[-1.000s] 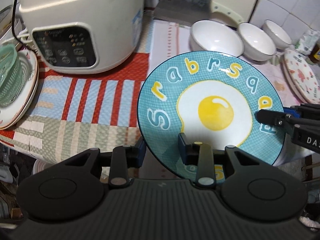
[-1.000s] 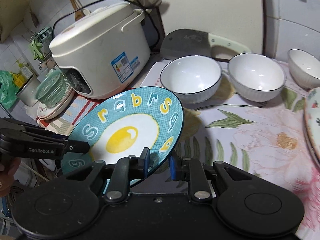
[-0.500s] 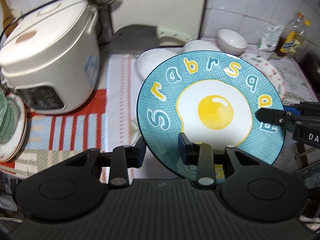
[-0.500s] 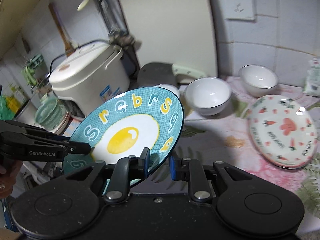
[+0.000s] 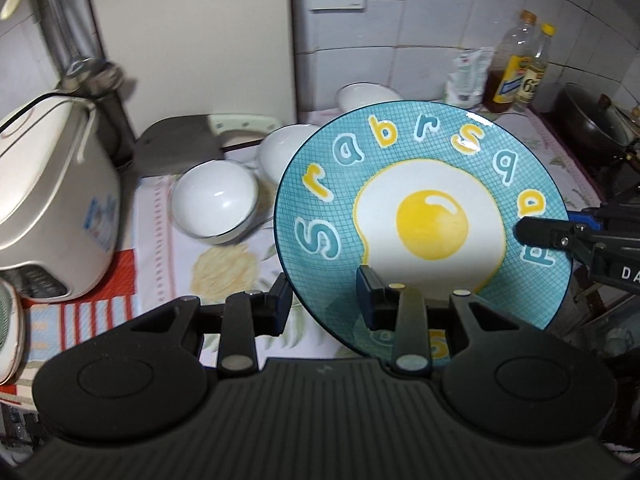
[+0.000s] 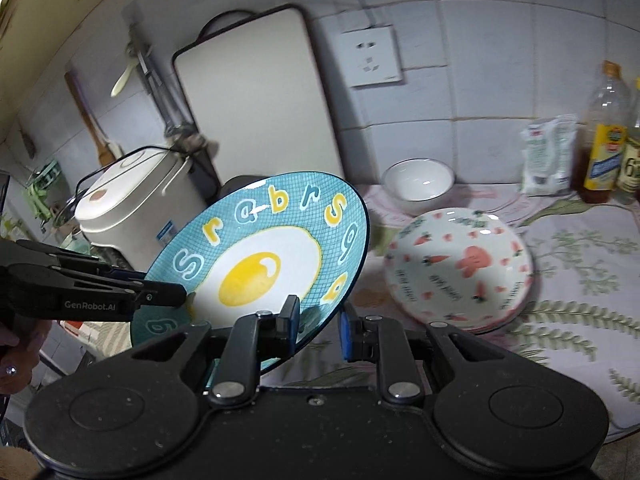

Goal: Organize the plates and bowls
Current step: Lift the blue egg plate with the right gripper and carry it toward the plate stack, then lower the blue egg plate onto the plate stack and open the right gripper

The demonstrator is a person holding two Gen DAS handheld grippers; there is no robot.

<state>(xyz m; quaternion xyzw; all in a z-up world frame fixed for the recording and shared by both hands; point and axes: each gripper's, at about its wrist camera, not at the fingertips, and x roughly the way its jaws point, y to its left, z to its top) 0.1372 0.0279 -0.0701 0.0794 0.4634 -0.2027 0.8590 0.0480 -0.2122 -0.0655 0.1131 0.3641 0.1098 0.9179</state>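
A blue plate (image 5: 432, 224) with a fried-egg picture and coloured letters hangs tilted above the counter, held at two spots on its rim. My left gripper (image 5: 325, 303) is shut on the near-left rim. My right gripper (image 6: 318, 326) is shut on the plate's (image 6: 248, 276) near-right rim. Each wrist view shows the other gripper clamped on the far side of the rim. Three white bowls (image 5: 216, 204) (image 5: 288, 152) (image 5: 364, 96) stand in a row behind the plate. A white plate with a carrot pattern (image 6: 460, 264) lies on the floral cloth, with a white bowl (image 6: 418, 184) behind it.
A rice cooker (image 5: 52, 208) stands at the left with a cleaver (image 5: 180, 148) beside it. A pale cutting board (image 6: 256, 100) leans on the tiled wall. Oil bottles (image 6: 604, 136) and a bag sit at the back right; a dark wok (image 5: 596, 120) is farther right.
Both grippers have carried the blue plate up and to the right, away from the rice cooker. The carrot plate, bottles and wall socket have come into view. Both grips are unchanged.
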